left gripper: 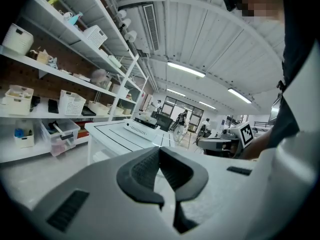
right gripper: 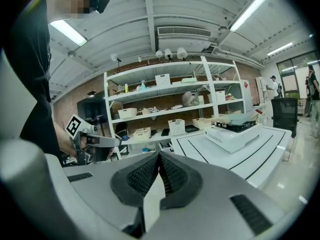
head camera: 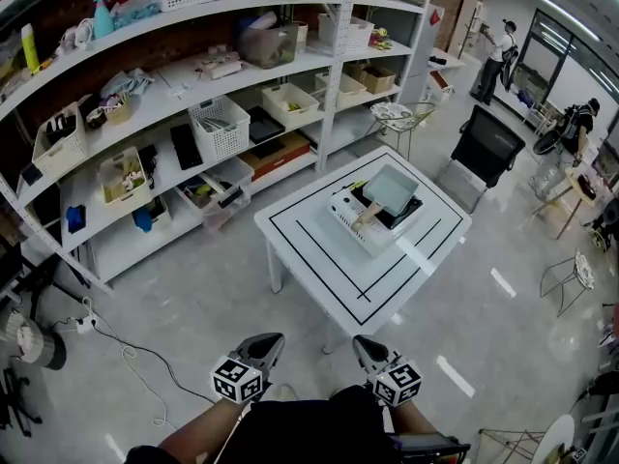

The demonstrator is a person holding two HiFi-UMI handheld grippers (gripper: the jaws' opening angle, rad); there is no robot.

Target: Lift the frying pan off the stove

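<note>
A square pale grey-green frying pan (head camera: 391, 189) with a wooden handle (head camera: 366, 217) rests on a white tabletop stove (head camera: 360, 217) in the middle of a white table (head camera: 319, 249) marked with black lines. Both grippers are held low near the person's body, well short of the table. My left gripper (head camera: 270, 340) is shut with nothing in it, its pads meeting at the tips (left gripper: 160, 149). My right gripper (head camera: 364, 343) is likewise shut and holds nothing (right gripper: 159, 157). The right gripper view has the stove (right gripper: 233, 136) and pan (right gripper: 241, 117) far off at the right.
White shelving (head camera: 193, 114) with baskets and boxes lines the wall behind and left of the table. A black chair (head camera: 488, 143) stands beyond the table, a wire stool (head camera: 571, 278) to the right. A cable (head camera: 126, 356) and a fan (head camera: 24, 341) lie on the floor at the left. Two people stand far back right.
</note>
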